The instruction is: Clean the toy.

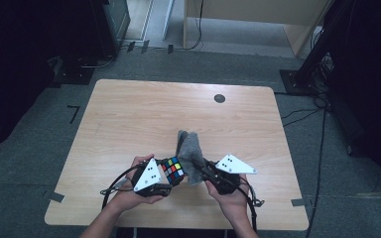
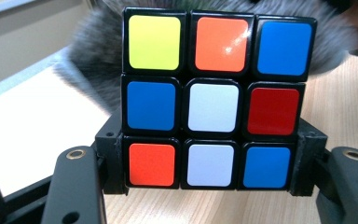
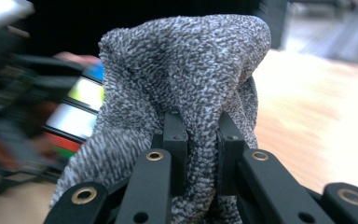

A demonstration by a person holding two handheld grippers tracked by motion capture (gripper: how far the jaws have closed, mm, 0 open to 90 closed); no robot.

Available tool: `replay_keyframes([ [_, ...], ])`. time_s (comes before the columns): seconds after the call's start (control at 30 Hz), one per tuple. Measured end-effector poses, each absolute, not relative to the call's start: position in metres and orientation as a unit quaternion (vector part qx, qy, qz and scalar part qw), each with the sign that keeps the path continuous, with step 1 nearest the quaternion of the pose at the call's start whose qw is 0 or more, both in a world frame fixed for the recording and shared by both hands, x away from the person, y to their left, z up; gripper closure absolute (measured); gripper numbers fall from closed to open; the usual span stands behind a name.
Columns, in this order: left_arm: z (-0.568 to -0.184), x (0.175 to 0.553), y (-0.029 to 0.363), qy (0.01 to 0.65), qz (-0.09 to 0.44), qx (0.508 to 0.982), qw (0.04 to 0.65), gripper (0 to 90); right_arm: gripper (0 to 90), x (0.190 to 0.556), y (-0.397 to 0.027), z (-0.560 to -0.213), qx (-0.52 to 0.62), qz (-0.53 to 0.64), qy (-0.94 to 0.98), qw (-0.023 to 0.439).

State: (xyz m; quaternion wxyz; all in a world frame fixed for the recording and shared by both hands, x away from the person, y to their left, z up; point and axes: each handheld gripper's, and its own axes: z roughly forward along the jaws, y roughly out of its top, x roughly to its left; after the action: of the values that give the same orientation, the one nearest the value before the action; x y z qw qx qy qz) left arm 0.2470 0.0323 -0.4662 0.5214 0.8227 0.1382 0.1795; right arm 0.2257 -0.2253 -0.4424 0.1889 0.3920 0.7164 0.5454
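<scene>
Puzzle cube (image 2: 213, 100) sat clamped between the left tongs (image 2: 213, 179), pinched at its bottom row from both sides, held up off the table (image 1: 129, 119) near the front edge, about the middle. Facing the left gripper view: yellow, orange, blue across the top; blue, white, red through the middle; orange, white, blue along the bottom. Right behind it, a fuzzy grey cloth (image 3: 186, 70), touching or just about touching the cube's far side, hard to tell which. Same cloth was bunched up in the right tongs (image 3: 203, 140), jaws squeezed nearly together on a fold, rest of the fabric puffed up over the tips and draped down around them. From the high view: cube (image 1: 173, 170) tucked between the two hands, left tongs (image 1: 164, 178) on its left, right tongs (image 1: 202, 167) on its right, cloth (image 1: 189, 151) standing up in a peak just beside the cube. Small dark round disc (image 1: 220, 98) way off near the table's far edge, well apart from everything.
</scene>
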Motion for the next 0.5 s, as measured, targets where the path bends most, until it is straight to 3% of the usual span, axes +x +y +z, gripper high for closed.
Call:
replay_keyframes([
  [0.3, -0.465, 0.246, 0.029, 0.129, 0.189, 0.824, 0.519, 33.9, 78.4, 0.208, -0.205, -0.43, 0.318, 0.581, 0.725, 0.189],
  [0.5, -0.461, 0.249, 0.034, 0.139, 0.17, 0.811, 0.542, 33.9, 78.8, 0.221, -0.232, -0.442, 0.39, 0.545, 0.713, 0.206],
])
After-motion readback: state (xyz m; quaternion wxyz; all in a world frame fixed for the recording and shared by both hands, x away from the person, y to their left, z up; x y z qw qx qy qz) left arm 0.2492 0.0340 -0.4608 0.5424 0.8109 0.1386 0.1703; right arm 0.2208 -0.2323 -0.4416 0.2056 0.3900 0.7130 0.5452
